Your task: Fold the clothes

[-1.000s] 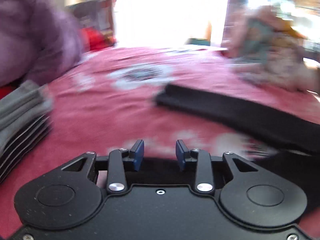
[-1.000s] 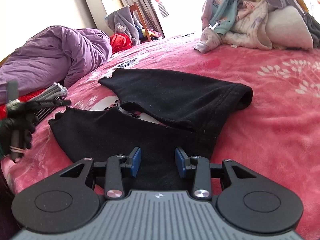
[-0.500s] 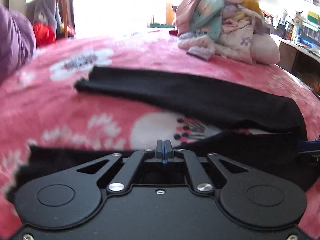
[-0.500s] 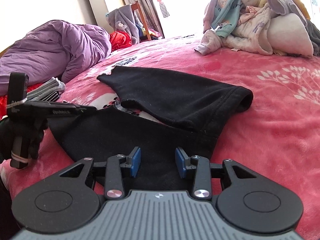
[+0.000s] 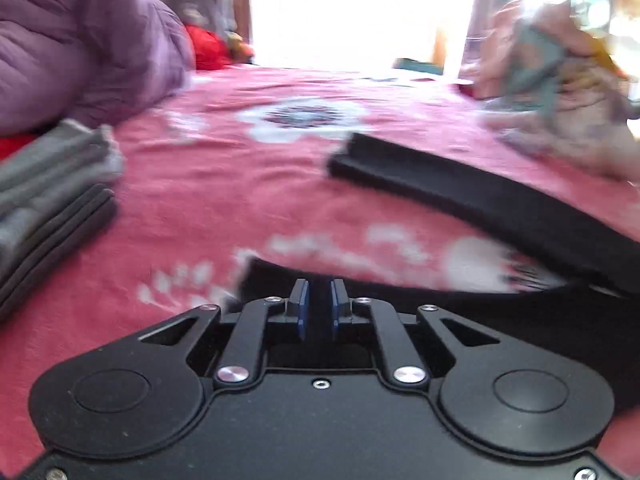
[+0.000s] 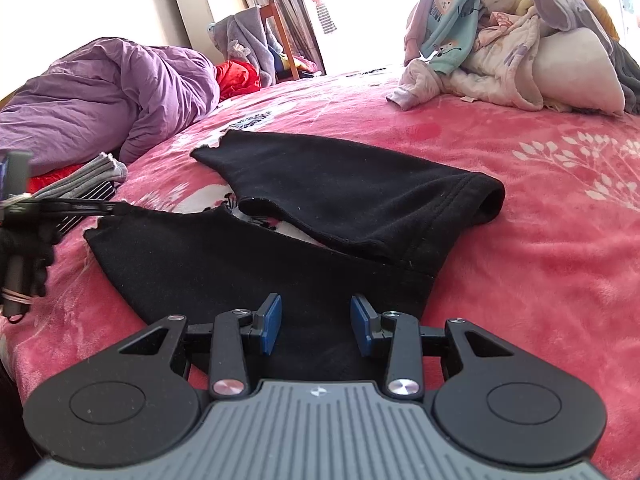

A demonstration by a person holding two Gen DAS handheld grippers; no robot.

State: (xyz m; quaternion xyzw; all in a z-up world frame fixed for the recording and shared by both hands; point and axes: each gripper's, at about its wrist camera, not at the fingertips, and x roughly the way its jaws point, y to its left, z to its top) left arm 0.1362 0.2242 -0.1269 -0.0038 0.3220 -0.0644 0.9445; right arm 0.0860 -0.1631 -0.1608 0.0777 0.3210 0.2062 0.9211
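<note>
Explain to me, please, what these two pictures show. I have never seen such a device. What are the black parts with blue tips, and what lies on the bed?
There is no robot here. A person holds a hand-operated clamp in each hand, and each clamp carries a camera that looks forward along its two blue-tipped fingers. One picture comes from the left gripper, the other from the right gripper.

Both are low over a black garment spread on a pink bedspread. Around it lie a purple quilt, a pile of unfolded clothes and a folded grey stack.

The right gripper is open and holds nothing. The left one is nearly closed at the garment's edge, and blur hides whether it pinches cloth.
</note>
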